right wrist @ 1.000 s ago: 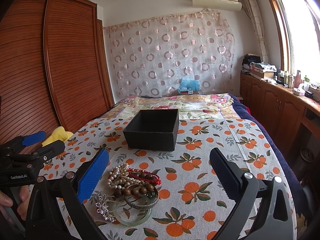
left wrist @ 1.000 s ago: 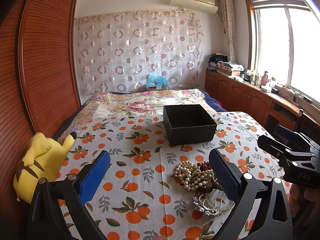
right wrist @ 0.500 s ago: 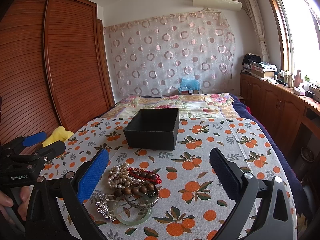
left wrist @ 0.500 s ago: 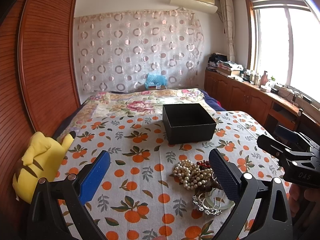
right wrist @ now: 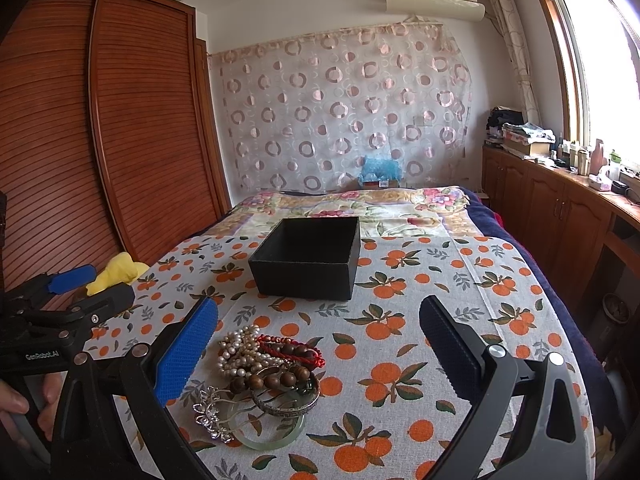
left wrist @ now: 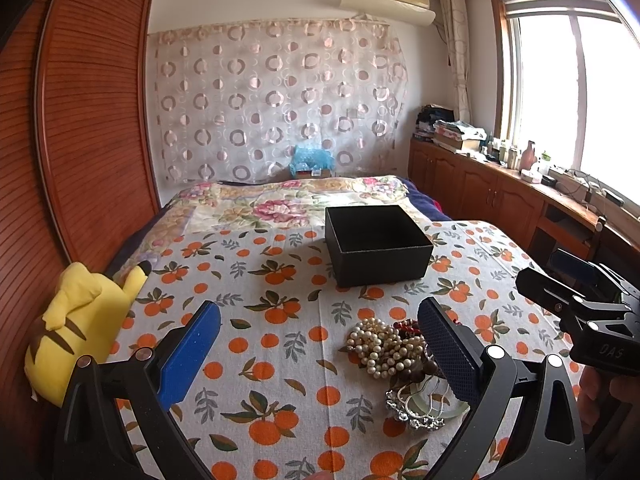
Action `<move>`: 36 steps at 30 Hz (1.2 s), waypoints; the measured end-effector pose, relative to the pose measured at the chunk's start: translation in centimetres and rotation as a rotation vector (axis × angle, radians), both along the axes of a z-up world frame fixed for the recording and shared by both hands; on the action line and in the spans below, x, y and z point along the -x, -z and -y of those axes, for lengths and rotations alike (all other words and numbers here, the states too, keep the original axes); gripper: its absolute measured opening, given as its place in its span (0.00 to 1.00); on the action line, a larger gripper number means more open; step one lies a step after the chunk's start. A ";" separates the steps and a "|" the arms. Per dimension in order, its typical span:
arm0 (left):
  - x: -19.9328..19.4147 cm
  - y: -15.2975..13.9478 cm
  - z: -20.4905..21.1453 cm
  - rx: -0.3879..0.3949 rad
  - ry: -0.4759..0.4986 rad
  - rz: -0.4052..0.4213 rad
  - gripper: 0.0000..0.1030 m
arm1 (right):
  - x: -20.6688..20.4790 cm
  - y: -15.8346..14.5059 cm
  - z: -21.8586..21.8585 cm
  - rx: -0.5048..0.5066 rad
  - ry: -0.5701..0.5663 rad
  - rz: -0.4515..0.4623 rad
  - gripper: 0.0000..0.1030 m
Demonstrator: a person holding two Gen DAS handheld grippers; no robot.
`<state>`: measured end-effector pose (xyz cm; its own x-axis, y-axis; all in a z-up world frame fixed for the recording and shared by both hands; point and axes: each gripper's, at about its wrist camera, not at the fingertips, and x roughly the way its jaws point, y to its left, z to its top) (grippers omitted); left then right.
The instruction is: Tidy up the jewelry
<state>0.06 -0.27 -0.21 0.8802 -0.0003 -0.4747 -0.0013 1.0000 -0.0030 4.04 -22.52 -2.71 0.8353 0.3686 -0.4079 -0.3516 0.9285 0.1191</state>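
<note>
Your left gripper hangs low over the cloth, jaws spread wide and holding nothing; the blue pad sits to its left, the dark one to its right. Your right gripper is the same: jaws wide apart, nothing between them. Each tool shows at the edge of the other's view, side by side and apart.

Nearest you lies the jewelry, heaped on the orange-print cloth. In the right wrist view a pale green bangle lies closest, with a silver hairpin at its left and a silver cuff overlapping it. Just behind come brown wooden beads, then a red cord bracelet and the pearls, all touching in one tangle. The heap sits just beside your right gripper's blue pad; in the left wrist view it is partly hidden behind the dark pad, the pearls showing clear of it.

Farther on, well apart from the heap, stands the open black box, upright on the cloth; its floor is too dark to read.

A yellow plush rests at the bed's left edge by the wardrobe. Beyond the box lies a floral quilt, then the curtain.
</note>
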 end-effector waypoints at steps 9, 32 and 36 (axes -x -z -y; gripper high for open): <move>0.2 0.2 -0.1 0.000 0.000 -0.002 0.93 | -0.1 0.0 0.0 -0.001 0.000 -0.001 0.98; -2.4 4.2 -2.1 0.005 0.052 -0.146 0.93 | -2.6 2.3 -2.2 0.079 -0.162 -0.108 0.78; -2.5 5.0 -2.3 0.005 0.063 -0.172 0.93 | -3.9 3.4 -3.1 0.108 -0.198 -0.164 0.68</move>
<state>2.58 2.06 -5.19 0.7840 -0.0556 -0.6182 0.0608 0.9981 -0.0127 7.89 -19.45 -6.13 0.6709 0.4648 -0.5778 -0.5114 0.8542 0.0933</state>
